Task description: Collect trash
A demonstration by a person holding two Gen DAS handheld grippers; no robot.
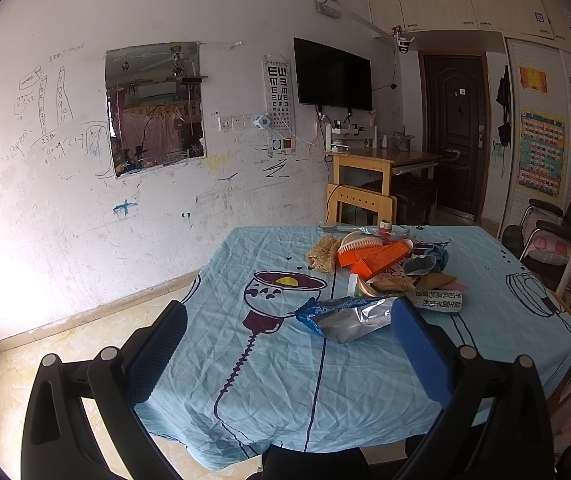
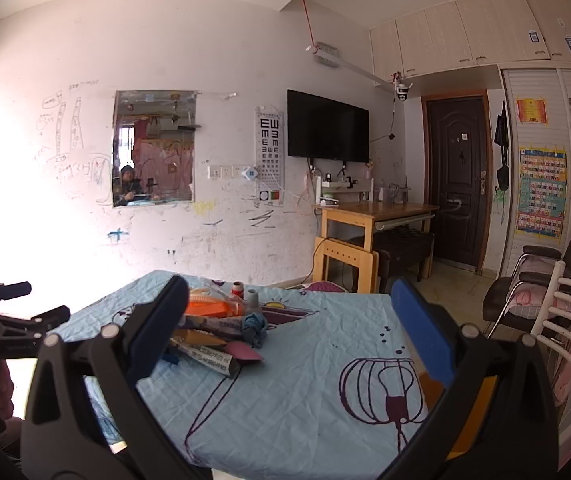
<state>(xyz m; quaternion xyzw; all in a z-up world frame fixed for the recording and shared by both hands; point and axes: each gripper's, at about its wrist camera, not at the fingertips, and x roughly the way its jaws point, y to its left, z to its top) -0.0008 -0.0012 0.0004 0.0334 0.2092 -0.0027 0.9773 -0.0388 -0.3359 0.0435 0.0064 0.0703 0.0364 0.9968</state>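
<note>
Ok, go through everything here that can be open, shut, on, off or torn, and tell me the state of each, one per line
Left gripper: open, holding nothing.
Right gripper: open, holding nothing.
Foil snack bag: torn open, lying flat on the tablecloth.
Orange box: lying on its side in the pile.
TV: screen dark.
Door: shut.
Upper cabinets: shut.

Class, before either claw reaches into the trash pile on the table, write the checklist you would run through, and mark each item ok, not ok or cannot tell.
1. Left claw open and holding nothing: ok.
2. Right claw open and holding nothing: ok.
3. Foil bag, the nearest piece of the pile, lies ahead between the left fingers: ok.
4. Foil bag lies apart from the orange box, with no other trash on top: ok.
5. Bin or bag in view to drop trash into: not ok, neither view shows one.
6. Bag empty: cannot tell.
</note>
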